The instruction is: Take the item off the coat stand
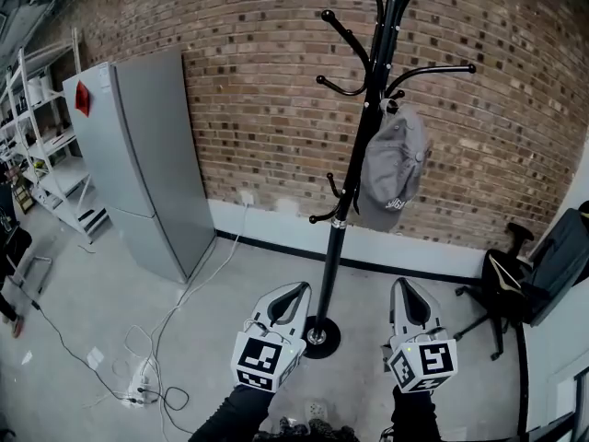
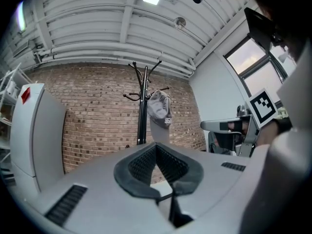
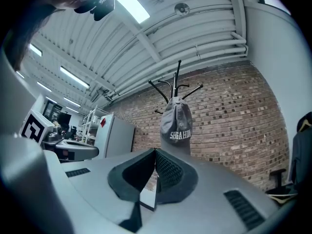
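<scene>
A grey cap [image 1: 394, 168] hangs from a hook on the right side of the black coat stand [image 1: 368, 145], whose round base [image 1: 320, 337] rests on the floor. My left gripper [image 1: 299, 290] is held low, left of the base, with its jaws shut and nothing in them. My right gripper [image 1: 402, 285] is held low to the right of the base, also shut and empty. Both are well short of the cap. In the left gripper view the cap [image 2: 160, 108] shows ahead above the closed fingertips [image 2: 156, 146]. In the right gripper view the cap [image 3: 177, 123] hangs straight ahead.
A brick wall [image 1: 258, 81] runs behind the stand. A grey refrigerator [image 1: 138, 155] and white shelving [image 1: 46, 145] stand at the left. Cables and a power strip [image 1: 138, 380] lie on the floor. An office chair [image 1: 529, 274] is at the right.
</scene>
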